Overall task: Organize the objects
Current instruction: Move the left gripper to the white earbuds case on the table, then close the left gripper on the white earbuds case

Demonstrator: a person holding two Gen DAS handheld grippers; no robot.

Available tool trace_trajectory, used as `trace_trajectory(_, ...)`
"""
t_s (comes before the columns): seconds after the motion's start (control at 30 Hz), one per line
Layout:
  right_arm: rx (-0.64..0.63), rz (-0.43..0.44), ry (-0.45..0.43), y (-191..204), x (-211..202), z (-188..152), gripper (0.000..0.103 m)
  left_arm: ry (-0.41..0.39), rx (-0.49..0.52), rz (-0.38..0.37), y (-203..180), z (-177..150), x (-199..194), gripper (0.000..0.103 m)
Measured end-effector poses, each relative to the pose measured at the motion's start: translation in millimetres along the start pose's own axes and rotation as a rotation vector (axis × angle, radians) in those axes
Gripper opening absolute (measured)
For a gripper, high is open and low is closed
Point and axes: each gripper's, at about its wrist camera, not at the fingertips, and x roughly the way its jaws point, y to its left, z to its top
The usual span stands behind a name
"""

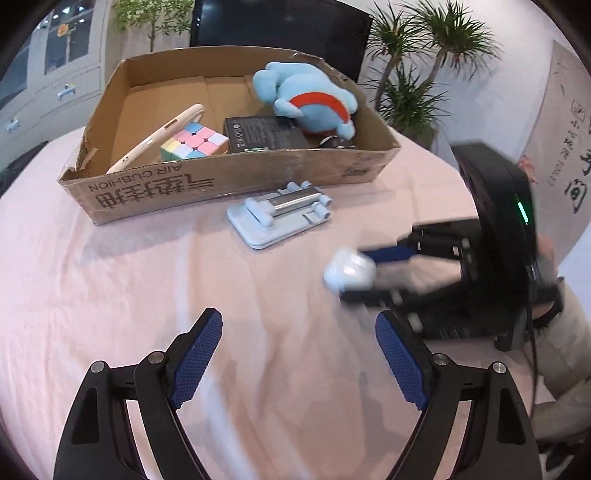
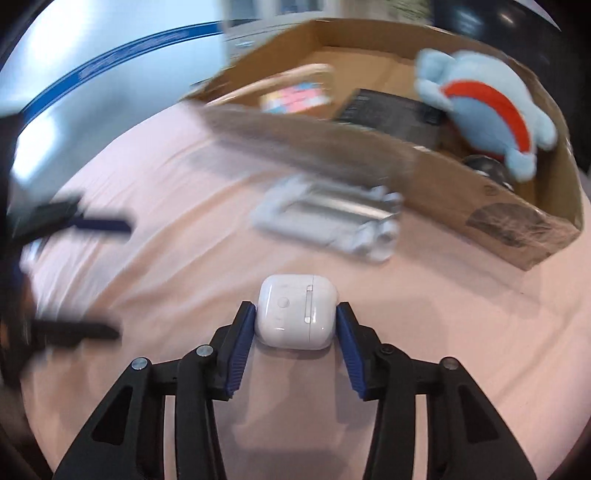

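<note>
My right gripper (image 2: 295, 317) is shut on a white earbud case (image 2: 295, 315) and holds it above the pink tablecloth; the case also shows in the left wrist view (image 1: 349, 271), blurred, between the right gripper's fingers (image 1: 391, 254). My left gripper (image 1: 299, 350) is open and empty over the cloth. A cardboard box (image 1: 221, 184) at the back holds a blue plush toy (image 1: 306, 96), a pastel cube (image 1: 194, 142), a cream phone (image 1: 155, 138) and a black box (image 1: 266, 134). A light blue folding stand (image 1: 280, 212) lies in front of the box.
A pink cloth (image 1: 110, 295) covers the table. Potted plants (image 1: 413, 92) and a dark screen (image 1: 280, 26) stand behind the box. The person's arm (image 1: 561, 350) is at the right edge. The right wrist view is motion-blurred.
</note>
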Motion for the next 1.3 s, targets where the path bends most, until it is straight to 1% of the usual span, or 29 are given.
trace_trajectory(0.03,-0.03,0.019,0.0,5.3,-3.7,-5.3,0.043,0.021,-0.004,-0.034,-0.7,-0.1,-1.1,0.085)
trace_trajectory(0.1,-0.106,0.074,-0.004,21.2,-15.1,-21.0,0.043,0.048,0.01,-0.075,-5.8,1.3,2.3,0.085)
trace_trajectory(0.17,-0.15,0.081,-0.008,34.2,-23.7,-33.6,0.043,0.093,0.044,-0.137,-17.8,-0.4,8.6,0.085)
trace_trajectory(0.23,-0.163,0.093,-0.009,41.4,-30.6,-43.1,0.043,0.141,0.068,-0.188,-30.4,-3.9,18.2,0.085)
trace_trajectory(0.3,-0.168,0.102,-0.011,45.6,-33.5,-45.5,0.043,0.185,0.09,-0.214,-41.3,-6.6,29.3,0.085)
trace_trajectory(0.33,-0.178,0.095,-0.007,47.6,-34.8,-47.3,0.046,0.213,0.087,-0.22,-43.9,-6.7,36.2,0.084)
trace_trajectory(0.4,-0.2,0.091,-0.005,52.9,-36.2,-48.6,0.048,0.251,0.095,-0.221,-46.9,-6.5,44.5,0.081)
trace_trajectory(0.47,-0.216,0.092,-0.002,54.5,-37.7,-51.1,0.049,0.255,0.127,-0.206,-52.1,-4.9,46.7,0.074)
trace_trajectory(0.5,-0.219,0.092,-0.005,54.0,-39.1,-52.8,0.049,0.261,0.142,-0.195,-54.2,-3.9,47.7,0.065)
trace_trajectory(0.53,-0.217,0.094,-0.008,53.2,-40.1,-52.6,0.049,0.262,0.152,-0.182,-55.5,-3.4,48.3,0.059)
trace_trajectory(0.57,-0.212,0.096,-0.011,53.3,-41.0,-51.9,0.049,0.263,0.159,-0.17,-56.3,-3.1,48.8,0.057)
trace_trajectory(0.63,-0.2,0.093,-0.023,50.0,-42.8,-51.1,0.049,0.266,0.163,-0.17,-57.0,-3.5,49.2,0.049)
trace_trajectory(0.77,-0.202,0.094,-0.004,48.3,-35.9,-47.1,0.048,0.262,0.19,-0.145,-59.8,-2.7,50.2,0.047)
trace_trajectory(0.9,-0.22,0.094,-0.004,51.9,-33.0,-45.6,0.042,0.249,0.191,-0.141,-57.9,-2.8,50.4,0.048)
trace_trajectory(0.97,-0.22,0.091,-0.004,52.3,-32.7,-45.5,0.042,0.248,0.193,-0.142,-57.4,-2.3,49.7,0.047)
trace_trajectory(1.03,-0.218,0.089,-0.004,52.8,-32.1,-44.9,0.042,0.252,0.194,-0.154,-58.0,-2.5,49.5,0.041)
trace_trajectory(1.3,-0.209,0.089,-0.004,51.6,-30.7,-44.3,0.042,0.236,0.191,-0.157,-58.9,-2.0,51.4,0.041)
